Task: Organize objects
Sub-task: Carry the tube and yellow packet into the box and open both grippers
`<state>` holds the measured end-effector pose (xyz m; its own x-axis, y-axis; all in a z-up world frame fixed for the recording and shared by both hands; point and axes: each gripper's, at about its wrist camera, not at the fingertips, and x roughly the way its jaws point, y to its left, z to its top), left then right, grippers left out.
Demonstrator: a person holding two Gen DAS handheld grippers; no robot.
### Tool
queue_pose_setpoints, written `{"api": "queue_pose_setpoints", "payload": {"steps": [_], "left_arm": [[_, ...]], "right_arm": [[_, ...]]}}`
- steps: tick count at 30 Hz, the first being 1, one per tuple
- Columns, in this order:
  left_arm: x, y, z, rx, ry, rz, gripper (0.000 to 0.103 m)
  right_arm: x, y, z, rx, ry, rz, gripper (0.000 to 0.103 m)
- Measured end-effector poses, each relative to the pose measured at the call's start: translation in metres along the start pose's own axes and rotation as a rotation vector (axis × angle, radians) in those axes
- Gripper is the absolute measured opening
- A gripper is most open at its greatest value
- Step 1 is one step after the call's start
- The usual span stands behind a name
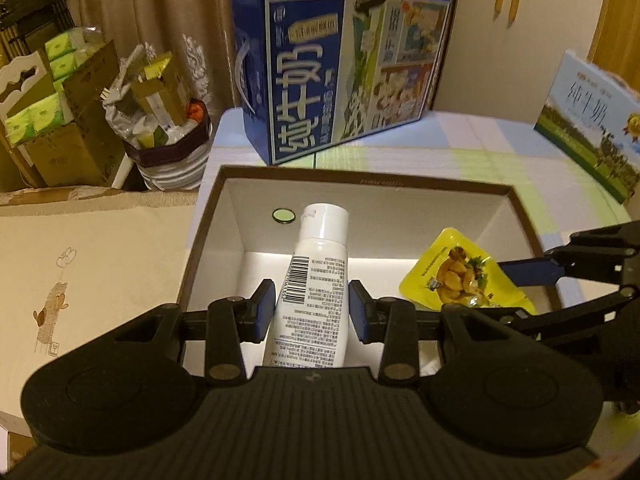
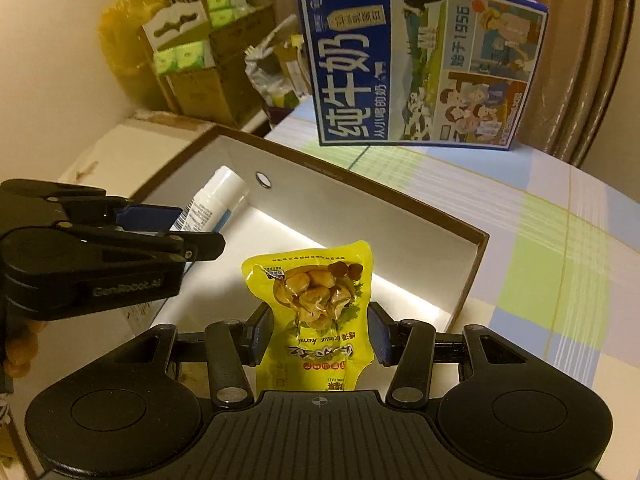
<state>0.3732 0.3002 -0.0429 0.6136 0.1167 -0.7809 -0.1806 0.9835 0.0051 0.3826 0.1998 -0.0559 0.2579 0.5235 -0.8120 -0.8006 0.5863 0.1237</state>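
My left gripper (image 1: pixel 312 308) is shut on a white bottle (image 1: pixel 314 280) with a barcode label, holding it over the inside of an open white box with a brown rim (image 1: pixel 368 178). My right gripper (image 2: pixel 320 332) is shut on a yellow snack pouch (image 2: pixel 316 300) of chestnuts, also over the box (image 2: pixel 360 178). The pouch (image 1: pixel 456 272) and the right gripper (image 1: pixel 532 270) show at the right of the left wrist view. The left gripper (image 2: pixel 188 232) and the bottle (image 2: pixel 216 200) show at the left of the right wrist view.
A blue milk carton box (image 1: pixel 340 68) stands behind the white box on the checked tablecloth (image 2: pixel 540 240). A second milk box (image 1: pixel 592 132) stands at the right. Cardboard boxes (image 1: pixel 60 120) and a full rubbish bag (image 1: pixel 168 148) sit on the floor to the left.
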Motion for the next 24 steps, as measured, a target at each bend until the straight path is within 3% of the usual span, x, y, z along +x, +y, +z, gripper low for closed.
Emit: {"api": "queue_pose_setpoints", "payload": {"steps": [12, 24], "left_arm": [[0.051, 0.001, 0.002, 0.046, 0.092, 0.019, 0.034], [0.054, -0.003, 0.002, 0.059, 0.082, 0.002, 0.036]], "right_arm": [[0.021, 0.005, 0.004, -0.103, 0.039, -0.069, 0.047], [0.024, 0.007, 0.005, -0.132, 0.041, -0.080, 0.049]]}}
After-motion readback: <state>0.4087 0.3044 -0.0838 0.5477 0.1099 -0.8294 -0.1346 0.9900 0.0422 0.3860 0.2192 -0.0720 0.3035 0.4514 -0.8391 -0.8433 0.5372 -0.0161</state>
